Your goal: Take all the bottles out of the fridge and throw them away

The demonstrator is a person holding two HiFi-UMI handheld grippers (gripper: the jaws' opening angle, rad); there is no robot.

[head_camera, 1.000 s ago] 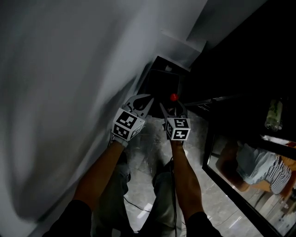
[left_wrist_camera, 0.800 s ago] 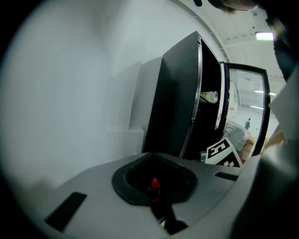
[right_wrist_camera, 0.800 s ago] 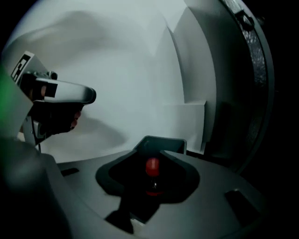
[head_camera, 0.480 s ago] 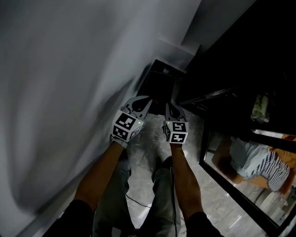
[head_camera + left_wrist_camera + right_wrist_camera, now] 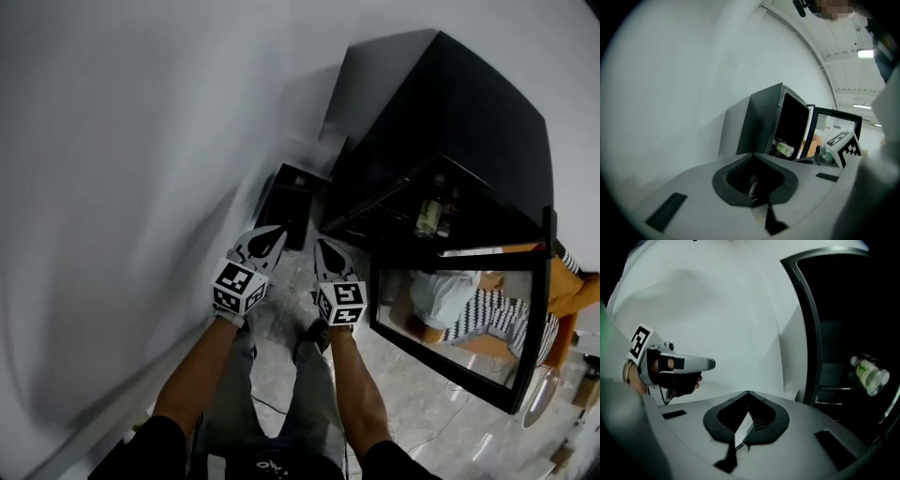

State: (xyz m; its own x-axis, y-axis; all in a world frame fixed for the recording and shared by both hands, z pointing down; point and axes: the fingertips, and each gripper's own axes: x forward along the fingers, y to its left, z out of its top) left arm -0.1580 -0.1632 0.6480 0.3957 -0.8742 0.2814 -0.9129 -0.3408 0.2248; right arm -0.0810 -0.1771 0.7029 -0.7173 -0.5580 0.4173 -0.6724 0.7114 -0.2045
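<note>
Bottle (image 5: 868, 373): clear, green label, lying on shelf inside fridge (image 5: 450, 122); well apart from both grippers.
Fridge: black, glass door (image 5: 459, 319) swung open.
Right gripper (image 5: 319, 244): jaws just closed, tips together, nothing between.
Left gripper (image 5: 279, 230): jaws closed, empty, just beside right gripper.
Both held out above floor (image 5: 412, 403), in front of fridge.
Black bin (image 5: 289, 202): on floor, against white wall (image 5: 112, 187), left of fridge.
</note>
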